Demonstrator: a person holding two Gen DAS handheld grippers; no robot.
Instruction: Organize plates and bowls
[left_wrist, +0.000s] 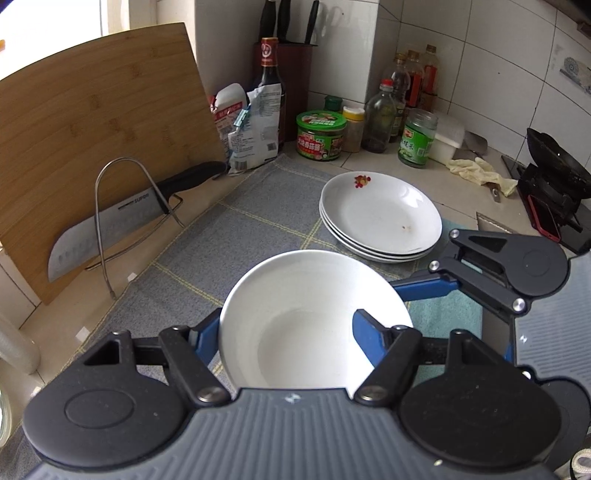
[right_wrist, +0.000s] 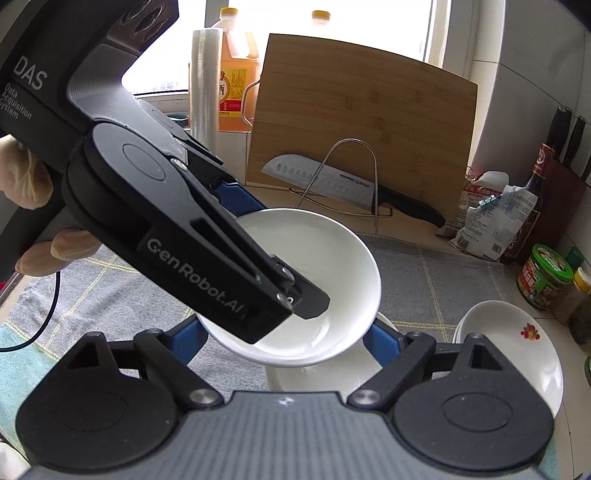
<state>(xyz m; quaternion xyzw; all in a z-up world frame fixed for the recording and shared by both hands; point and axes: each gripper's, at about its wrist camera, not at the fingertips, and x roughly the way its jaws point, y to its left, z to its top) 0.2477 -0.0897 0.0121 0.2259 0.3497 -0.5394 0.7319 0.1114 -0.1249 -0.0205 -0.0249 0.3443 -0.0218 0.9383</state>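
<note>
White bowl (left_wrist: 310, 317) (glossy) between blue fingers (left_wrist: 369, 336)

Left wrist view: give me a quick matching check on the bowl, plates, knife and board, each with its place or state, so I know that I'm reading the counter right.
Things:
1. bowl
2. plates
3. knife
4. board

Places or states:
A. in a stack, red print on the top one
B. wooden, standing upright at the back
C. clamped in the left gripper
D. propped in the wire rack

Pairs: 1-C, 2-A, 3-D, 4-B
</note>
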